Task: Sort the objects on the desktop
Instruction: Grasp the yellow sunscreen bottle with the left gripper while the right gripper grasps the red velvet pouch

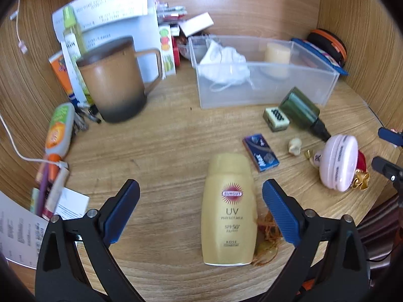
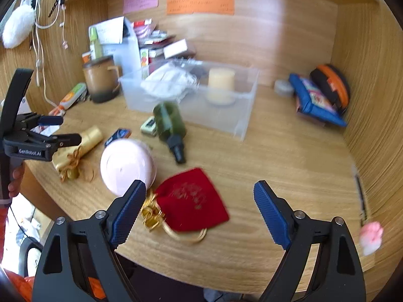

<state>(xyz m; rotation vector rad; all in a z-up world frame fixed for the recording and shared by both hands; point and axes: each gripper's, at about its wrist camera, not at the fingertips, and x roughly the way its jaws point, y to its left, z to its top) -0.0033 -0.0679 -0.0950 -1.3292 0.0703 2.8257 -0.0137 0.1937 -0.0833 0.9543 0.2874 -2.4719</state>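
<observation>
A yellow sunscreen bottle (image 1: 228, 211) lies on the wooden desk between the open jaws of my left gripper (image 1: 200, 201); it also shows in the right wrist view (image 2: 85, 141). A red velvet pouch (image 2: 194, 200) with a gold cord lies between the open jaws of my right gripper (image 2: 200, 201). A pink round case (image 2: 127, 166), a dark green bottle (image 2: 170, 125), a small blue box (image 1: 260, 152) and a green tile (image 1: 275, 119) lie nearby. A clear plastic bin (image 1: 264, 88) holds a white mask (image 1: 226, 65) and a candle (image 1: 277, 54).
A brown mug (image 1: 113, 80) stands at the back left beside papers, tubes and boxes. A blue pouch (image 2: 314, 100) and an orange-black case (image 2: 332, 83) lean in the right corner. Wooden walls enclose the desk. My left gripper shows in the right wrist view (image 2: 63, 129).
</observation>
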